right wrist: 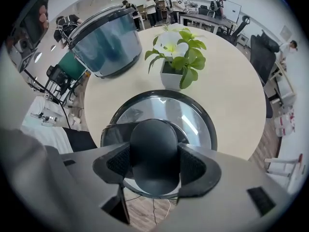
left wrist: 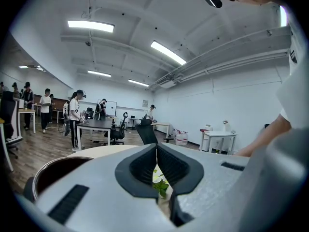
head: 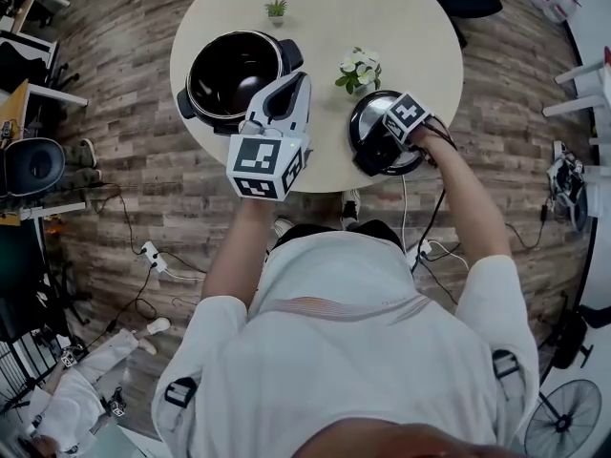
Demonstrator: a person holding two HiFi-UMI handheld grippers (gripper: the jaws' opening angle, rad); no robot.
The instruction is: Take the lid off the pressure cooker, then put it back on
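Lid (right wrist: 164, 103), clear glass with a dark rim, is over the table's (right wrist: 231, 95) near edge by the plant (right wrist: 178, 57), its black knob (right wrist: 153, 146) clamped in my right tongs (right wrist: 155, 164). Left tongs (left wrist: 157, 151) are pinched together, empty. I can't tell whether the lid touches the table, since its near rim is hidden.

Head cam top-down, table (head: 382, 17) shared.
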